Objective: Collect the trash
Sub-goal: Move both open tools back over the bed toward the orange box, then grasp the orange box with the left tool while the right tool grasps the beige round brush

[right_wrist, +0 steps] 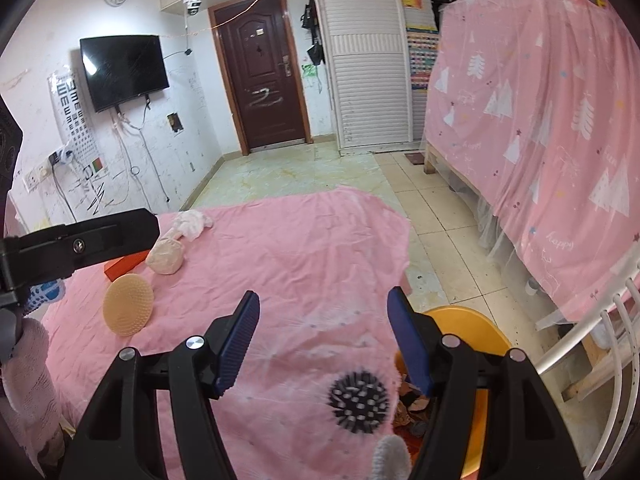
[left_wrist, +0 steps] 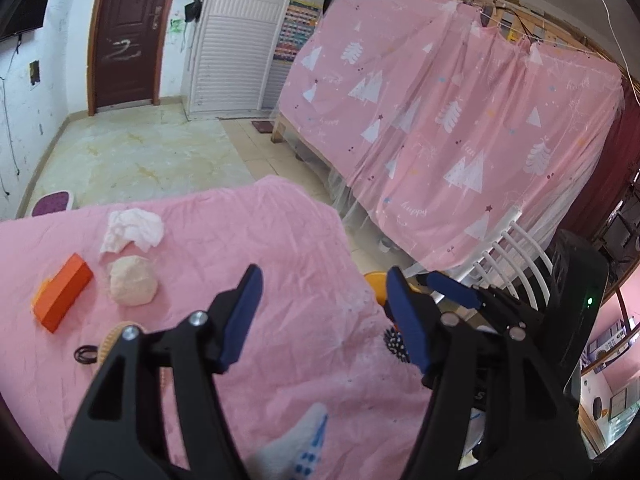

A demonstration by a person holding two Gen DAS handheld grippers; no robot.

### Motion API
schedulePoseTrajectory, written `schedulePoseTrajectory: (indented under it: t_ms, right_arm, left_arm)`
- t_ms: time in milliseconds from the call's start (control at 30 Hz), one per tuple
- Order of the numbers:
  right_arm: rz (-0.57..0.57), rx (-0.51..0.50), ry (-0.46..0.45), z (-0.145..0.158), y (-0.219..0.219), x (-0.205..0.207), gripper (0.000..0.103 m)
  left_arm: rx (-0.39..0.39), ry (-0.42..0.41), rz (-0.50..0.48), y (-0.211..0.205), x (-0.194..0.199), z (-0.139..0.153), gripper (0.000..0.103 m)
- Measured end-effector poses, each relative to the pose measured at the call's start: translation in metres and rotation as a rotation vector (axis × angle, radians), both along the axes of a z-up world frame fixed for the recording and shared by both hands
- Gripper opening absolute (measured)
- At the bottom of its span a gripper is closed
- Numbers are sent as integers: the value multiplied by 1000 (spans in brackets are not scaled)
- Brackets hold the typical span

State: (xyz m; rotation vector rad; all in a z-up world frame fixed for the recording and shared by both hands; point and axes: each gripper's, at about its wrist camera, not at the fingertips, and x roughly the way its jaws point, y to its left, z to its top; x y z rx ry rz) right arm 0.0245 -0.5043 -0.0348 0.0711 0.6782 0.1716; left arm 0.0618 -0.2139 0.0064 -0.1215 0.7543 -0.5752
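Trash lies on the pink-covered desk (right_wrist: 304, 248): a crumpled white tissue (left_wrist: 132, 230) at the far side, a beige paper wad (left_wrist: 133, 280) just nearer than it, an orange box (left_wrist: 64, 297) beside the wad. Both claws, left (left_wrist: 320, 316) and right (right_wrist: 322, 336), are spread and hold nothing. An orange bin (right_wrist: 468, 324) sits past the desk's edge, by the right claw.

The surface (right_wrist: 312, 248) wears a pink cloth. On it lie an orange box (left_wrist: 64, 298), a white crumpled tissue (left_wrist: 132, 230), a pale beige wad (left_wrist: 133, 280), a peach bristled disc (right_wrist: 128, 309) and a black brush dotted white (right_wrist: 359, 402). The bin (right_wrist: 472, 324) is orange. Each hand-held gripper (right_wrist: 324, 342) is black with blue pads (right_wrist: 236, 344).
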Motion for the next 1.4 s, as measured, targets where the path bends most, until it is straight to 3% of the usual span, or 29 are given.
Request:
schedulePoseTrajectory:
  t_ms: [467,800,1333,1400]
  right_arm:
    - [127,-41,32,-3,104,29,61]
    - [186,-64,61,-13,163,45,62]
    - [276,-51,116,-30,208,64,63]
    - [291,-39,125,-30,210,66,64]
  left_arm:
    - [-10,47,138,104,20,-14,62]
    - [2,82,189,155,34,-28,62]
    - [64,173,229,190,71,-65,62]
    - [80,171,232,189,73,-69,67]
